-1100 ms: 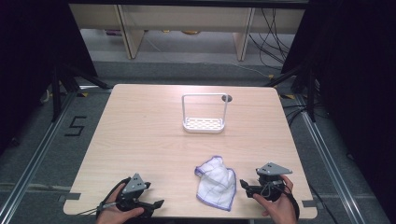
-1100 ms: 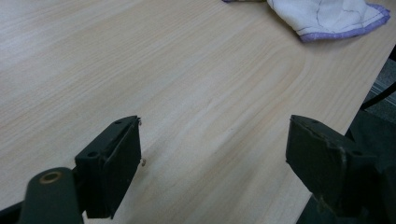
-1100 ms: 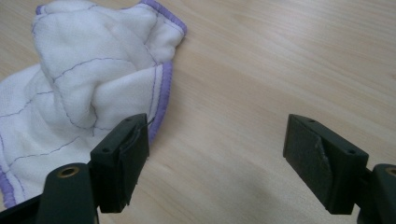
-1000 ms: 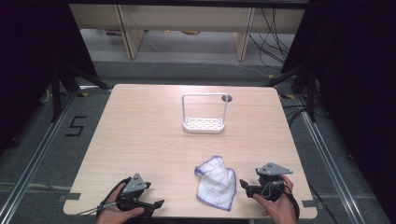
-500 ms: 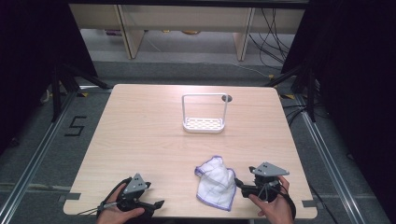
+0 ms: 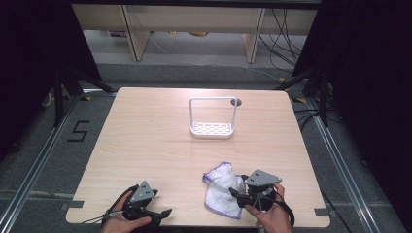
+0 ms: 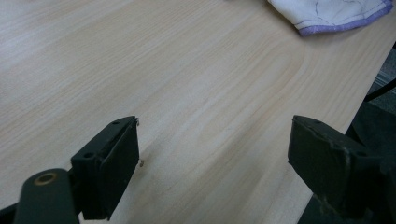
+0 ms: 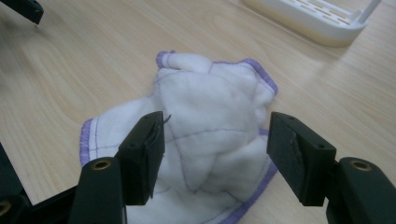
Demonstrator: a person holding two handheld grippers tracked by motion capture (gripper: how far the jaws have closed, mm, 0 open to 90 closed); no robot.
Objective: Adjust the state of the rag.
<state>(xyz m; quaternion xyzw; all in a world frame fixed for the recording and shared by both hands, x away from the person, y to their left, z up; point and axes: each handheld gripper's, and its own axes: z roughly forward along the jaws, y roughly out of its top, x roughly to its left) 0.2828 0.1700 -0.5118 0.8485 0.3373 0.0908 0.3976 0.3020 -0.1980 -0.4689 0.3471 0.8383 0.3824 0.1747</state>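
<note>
A crumpled white cloth with purple edging lies near the table's front edge, right of centre. My right gripper reaches it from the right. In the right gripper view the cloth bulges up between the jaws of that gripper. The jaws have just been closing and stand apart, with no pad pressing on the fabric. My left gripper rests open at the front left, held by a hand. Bare wood lies between the jaws of the left gripper, and a corner of the cloth shows farther off.
A white wire-handled rack stands upright at the back middle of the wooden table. Its base lies beyond the cloth. A small round hole sits behind it. Dark floor drops off past the table's edges.
My right gripper has moved left from beside the cloth to over its right edge, and its jaws have narrowed. The left gripper has stayed put.
</note>
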